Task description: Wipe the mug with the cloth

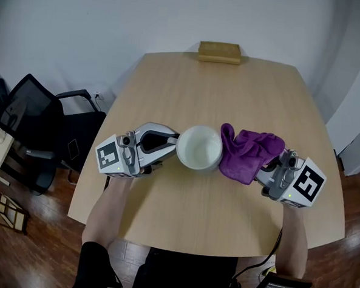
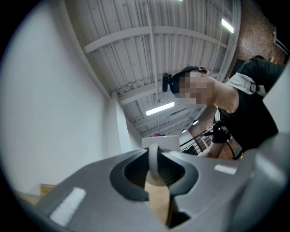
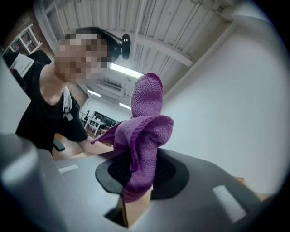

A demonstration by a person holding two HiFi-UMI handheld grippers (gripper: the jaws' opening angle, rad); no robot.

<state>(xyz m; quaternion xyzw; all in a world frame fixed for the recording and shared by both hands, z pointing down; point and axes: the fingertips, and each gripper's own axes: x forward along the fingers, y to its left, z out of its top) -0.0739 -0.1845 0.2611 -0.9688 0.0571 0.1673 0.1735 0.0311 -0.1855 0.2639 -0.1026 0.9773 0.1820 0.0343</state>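
Two grippers met at the centre of the head view, above the desk (image 1: 220, 88). The left gripper (image 1: 169, 144) had its jaws nearly closed, pinching the thin handle (image 2: 154, 163) of the white mug (image 1: 199, 147), which sat mid-frame with its mouth up; whether it rested on the desk was unclear. The right gripper (image 1: 268, 170), at right, had its jaws clamped on a purple cloth (image 1: 249, 154), which bunched against the mug's right side. A tan block (image 1: 219, 52) lay at the desk's top edge.
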